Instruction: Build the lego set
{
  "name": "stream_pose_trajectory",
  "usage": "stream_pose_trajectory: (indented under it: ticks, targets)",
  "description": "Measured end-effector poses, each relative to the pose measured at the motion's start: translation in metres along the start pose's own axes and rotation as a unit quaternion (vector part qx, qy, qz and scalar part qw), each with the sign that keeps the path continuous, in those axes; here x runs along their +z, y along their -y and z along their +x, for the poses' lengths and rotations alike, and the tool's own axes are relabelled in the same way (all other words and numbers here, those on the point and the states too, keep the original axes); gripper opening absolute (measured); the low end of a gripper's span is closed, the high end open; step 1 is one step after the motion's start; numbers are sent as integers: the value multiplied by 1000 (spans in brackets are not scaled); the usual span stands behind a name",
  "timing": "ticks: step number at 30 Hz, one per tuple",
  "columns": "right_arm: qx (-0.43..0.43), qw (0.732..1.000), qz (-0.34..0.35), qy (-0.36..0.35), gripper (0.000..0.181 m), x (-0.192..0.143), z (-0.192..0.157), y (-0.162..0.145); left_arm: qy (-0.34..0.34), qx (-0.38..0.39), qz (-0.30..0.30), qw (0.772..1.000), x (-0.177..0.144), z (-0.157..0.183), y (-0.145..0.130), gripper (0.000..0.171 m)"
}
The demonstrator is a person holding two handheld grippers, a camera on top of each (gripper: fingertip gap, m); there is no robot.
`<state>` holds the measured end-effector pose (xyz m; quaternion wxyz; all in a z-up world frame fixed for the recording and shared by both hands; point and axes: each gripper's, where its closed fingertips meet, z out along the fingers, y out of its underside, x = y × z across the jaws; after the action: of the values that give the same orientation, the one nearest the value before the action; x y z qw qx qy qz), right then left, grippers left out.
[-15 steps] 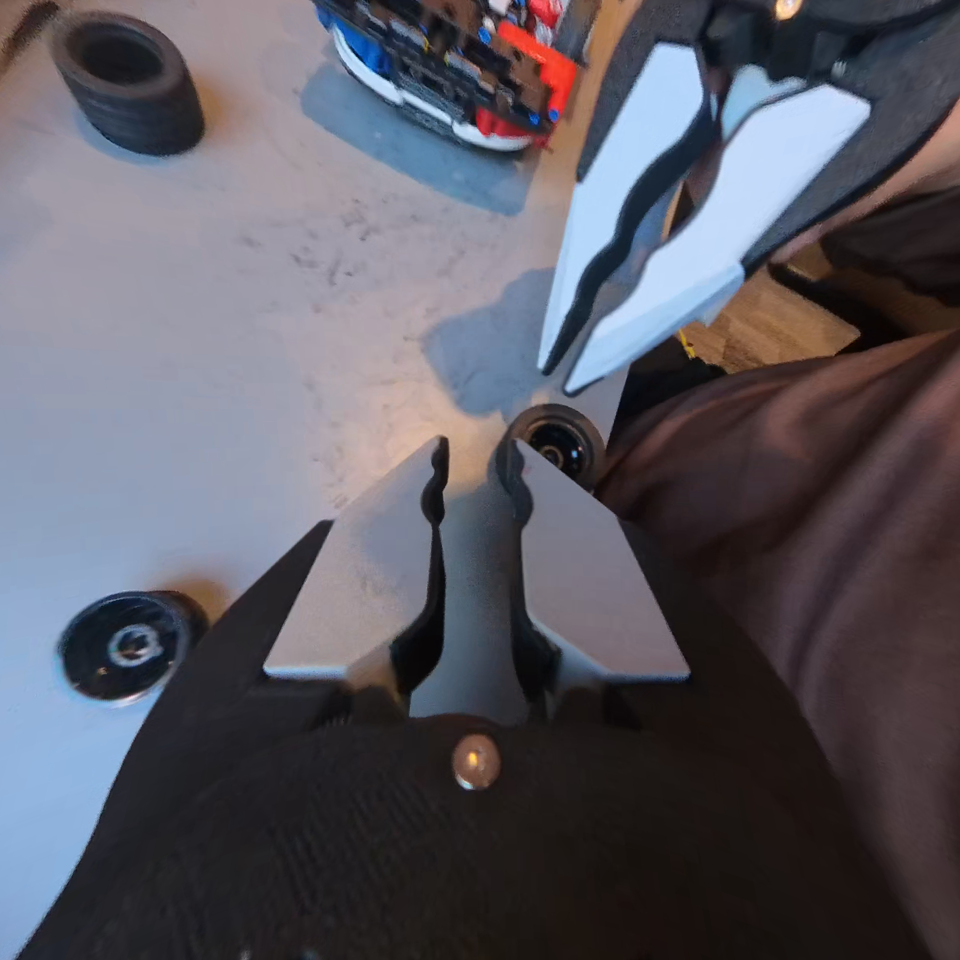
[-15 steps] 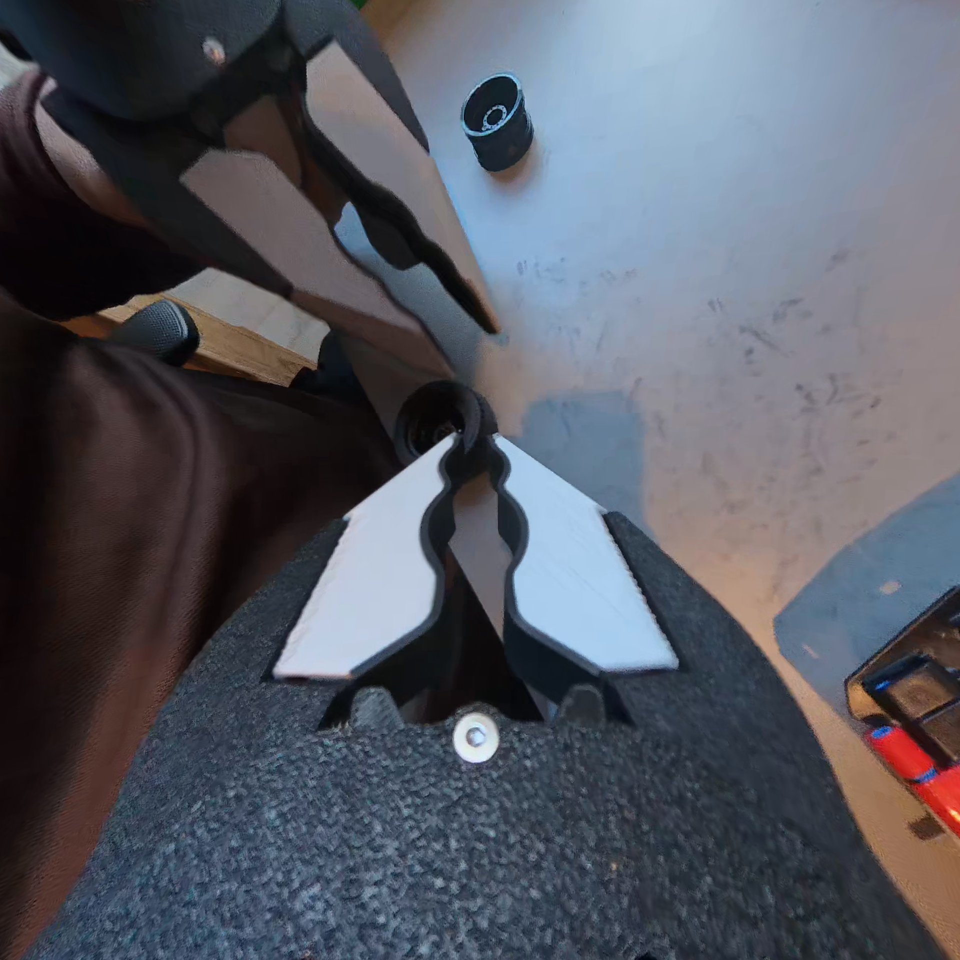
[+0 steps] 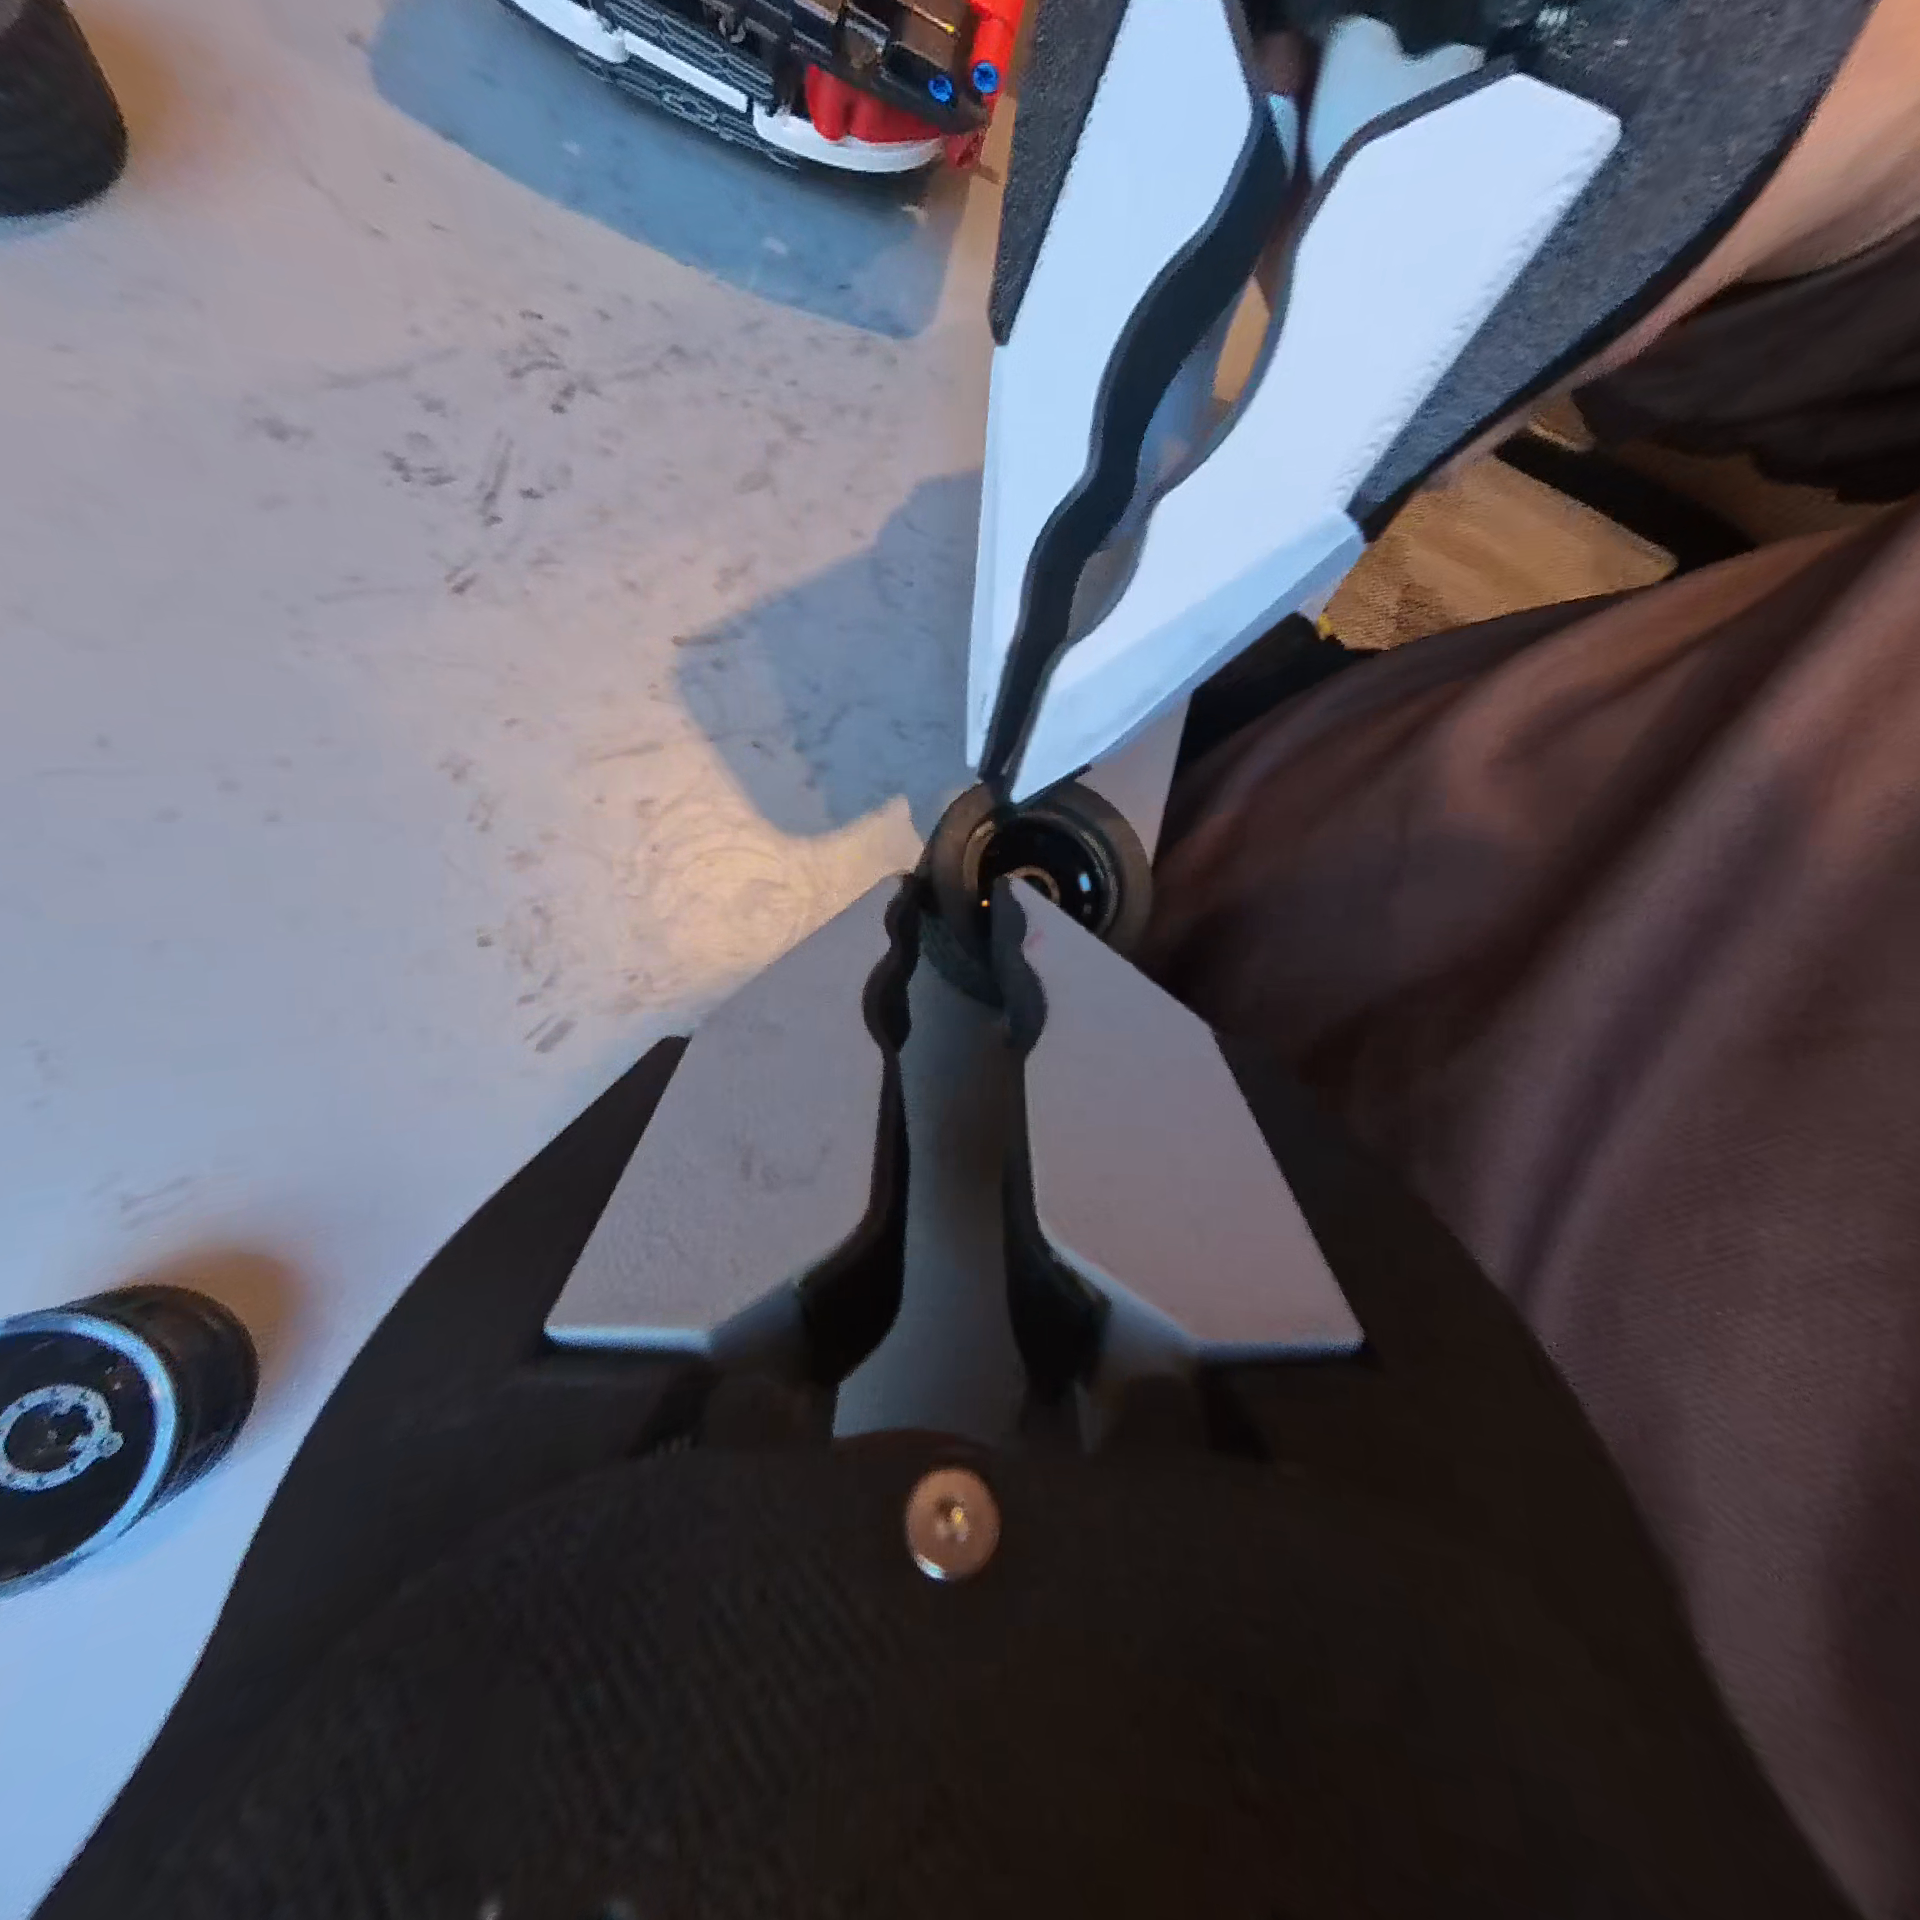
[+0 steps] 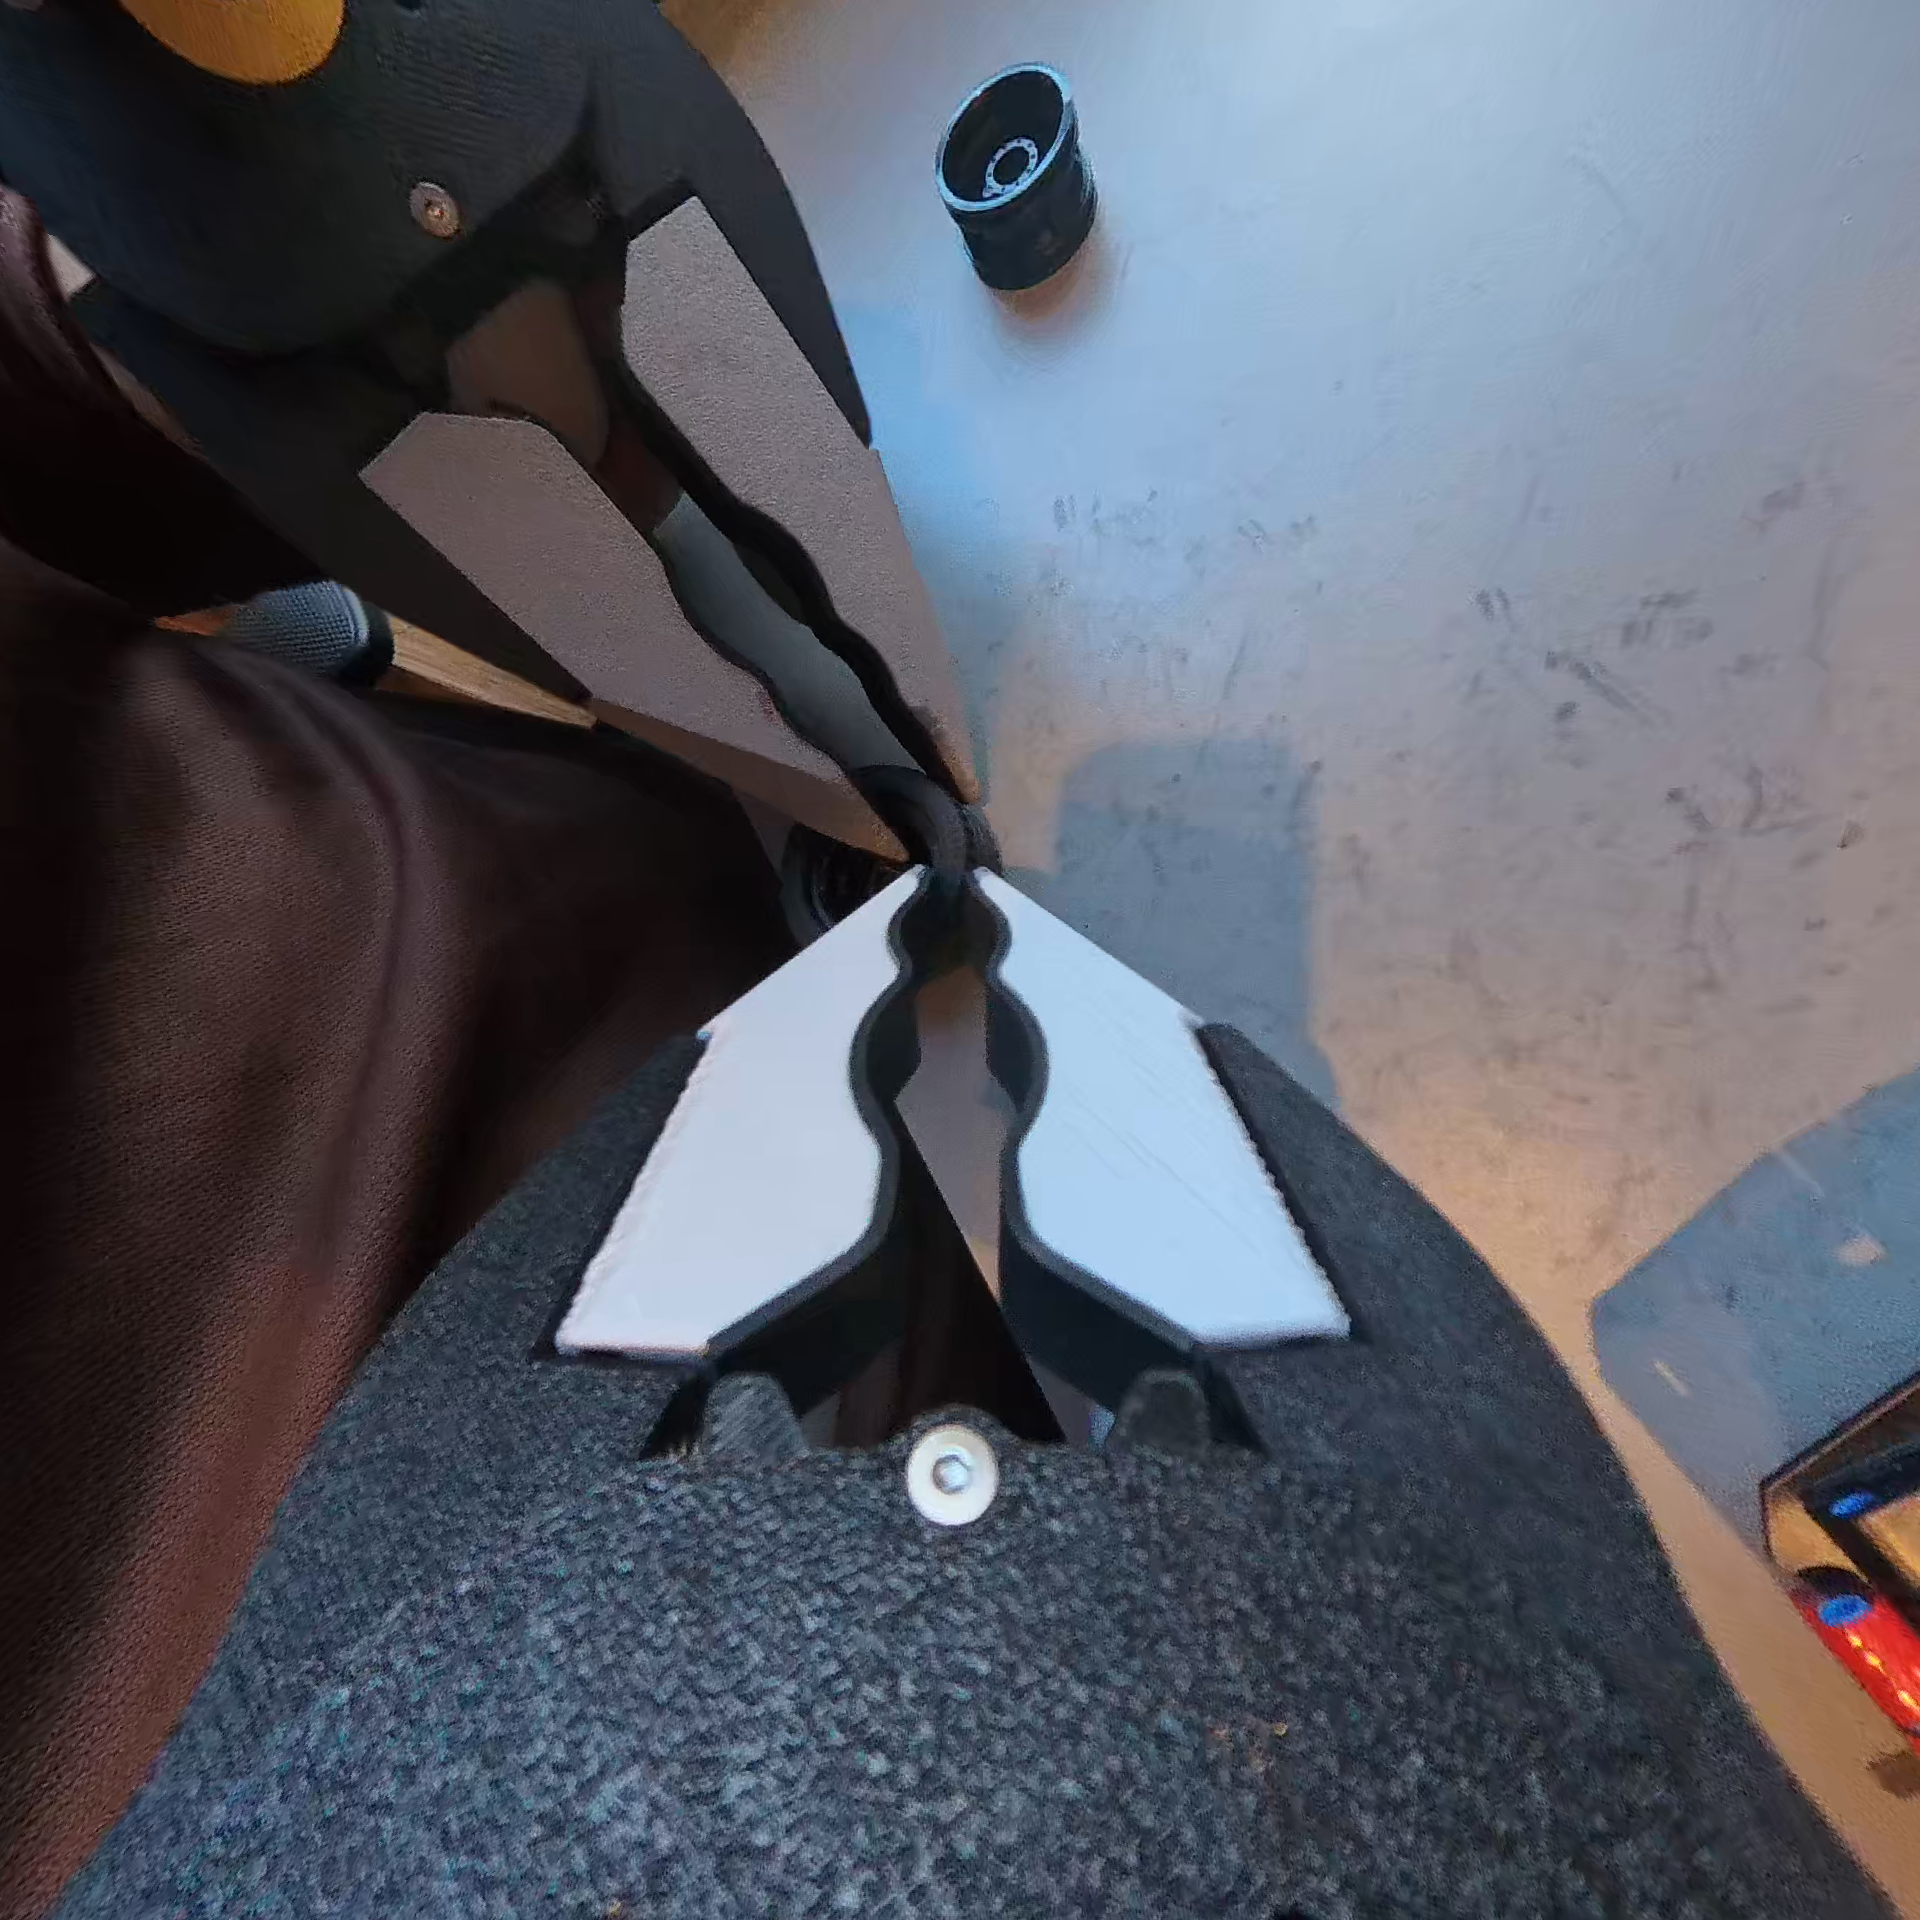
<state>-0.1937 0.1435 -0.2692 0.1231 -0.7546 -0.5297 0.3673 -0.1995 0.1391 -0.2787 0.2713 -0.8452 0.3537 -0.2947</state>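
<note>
Black rubber tyre [image 3: 1039,883] | left gripper [image 3: 956,914] pinches rim | right gripper [image 4: 951,883] pinches rim

Left gripper [image 3: 956,914] and right gripper [image 4: 951,883] meet tip to tip from opposite sides. Both sets of jaws are nearly closed, each pinching the same small black tyre [image 3: 1039,883].

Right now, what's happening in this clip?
A person is working with two handheld grippers at the table's near edge. The left gripper and right gripper both pinch a small black tyre around a wheel. A spare wheel and the partly built toy car wait farther off.
</note>
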Motion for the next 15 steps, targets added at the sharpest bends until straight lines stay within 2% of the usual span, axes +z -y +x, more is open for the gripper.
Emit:
stream_pose_trajectory:
  ticks: [6,11,15]
  targets:
    - [-6,1000,-12,-9,2,2,1,2,37,27,7,999,0,0,1,6]
    - [19,999,-39,11,2,3,-2,-3,43,27,28,998,1,-1,2,6]
    - [-27,996,-82,-30,0,3,2,-5,65,48,40,996,1,1,2,2]
